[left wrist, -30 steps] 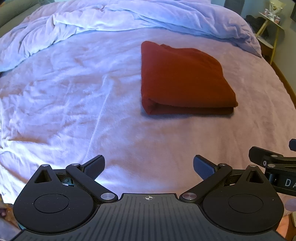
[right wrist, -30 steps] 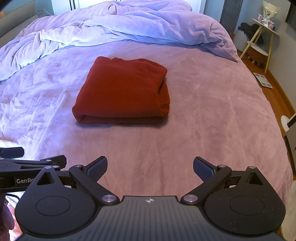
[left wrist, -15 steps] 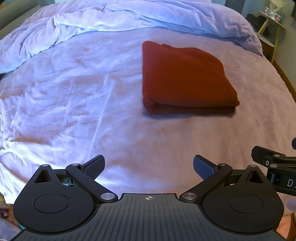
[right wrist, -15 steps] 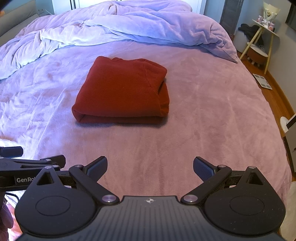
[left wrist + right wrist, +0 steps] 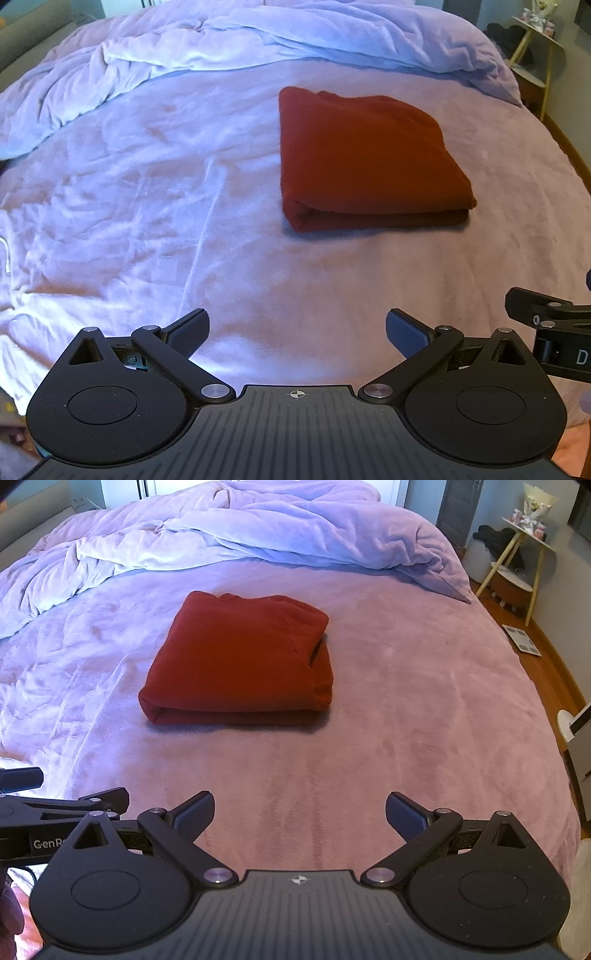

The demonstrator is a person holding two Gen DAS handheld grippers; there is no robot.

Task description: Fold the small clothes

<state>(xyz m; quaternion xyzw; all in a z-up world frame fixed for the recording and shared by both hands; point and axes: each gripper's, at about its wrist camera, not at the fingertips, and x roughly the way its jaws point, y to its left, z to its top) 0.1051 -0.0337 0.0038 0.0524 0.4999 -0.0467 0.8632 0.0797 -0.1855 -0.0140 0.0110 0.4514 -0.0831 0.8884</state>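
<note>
A dark red garment (image 5: pixel 365 162) lies folded into a neat rectangle on the lilac bedsheet (image 5: pixel 147 206), its thick fold facing me. It shows in the right wrist view as the same folded red garment (image 5: pixel 240 664), left of centre. My left gripper (image 5: pixel 297 334) hangs open over bare sheet, well short of the garment and to its left. My right gripper (image 5: pixel 299 814) is open too, nothing between its fingers, near the bed's front edge. Each gripper's side appears at the edge of the other's view.
A bunched lilac duvet (image 5: pixel 229 535) lies across the far end of the bed. Right of the bed are wooden floor (image 5: pixel 554 672), a small side table (image 5: pixel 524 554) and a flat scale (image 5: pixel 521 638). A hand shows at the lower left corner (image 5: pixel 9 915).
Both views have shifted slightly; the garment appears to sit a touch lower and nearer. The garment itself lies unmoved and both grippers stay open.
</note>
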